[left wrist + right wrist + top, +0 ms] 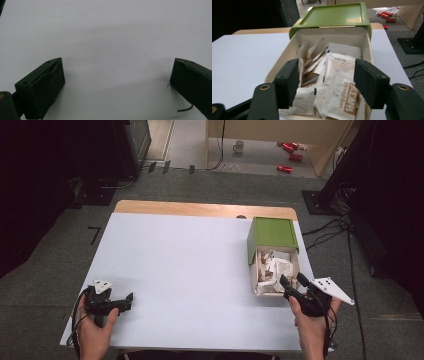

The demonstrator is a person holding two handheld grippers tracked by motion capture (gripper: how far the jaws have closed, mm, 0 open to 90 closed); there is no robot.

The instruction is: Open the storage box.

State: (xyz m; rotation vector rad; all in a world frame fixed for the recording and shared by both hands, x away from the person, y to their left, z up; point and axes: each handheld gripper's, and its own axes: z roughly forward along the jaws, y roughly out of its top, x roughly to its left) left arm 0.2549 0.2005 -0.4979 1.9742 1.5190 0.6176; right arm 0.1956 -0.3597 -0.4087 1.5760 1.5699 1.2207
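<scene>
The drawer (274,270) sits pulled out of its green box (272,236) at about 3 o'clock on the white bench (190,270), stuffed with paper sachets (337,85). The right gripper (291,283) hovers at the drawer's near end, its 2 fingers (287,80) parted above the sachets and pinching nothing. The left gripper (129,299) rests at 8 o'clock, fingers (47,85) wide apart over bare bench.

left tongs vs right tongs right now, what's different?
The left tongs lie low on the bare white table; the right tongs are poised at the open drawer of white sachets. The left jaws gape wider than the right. Both are open, gripping nothing.
</scene>
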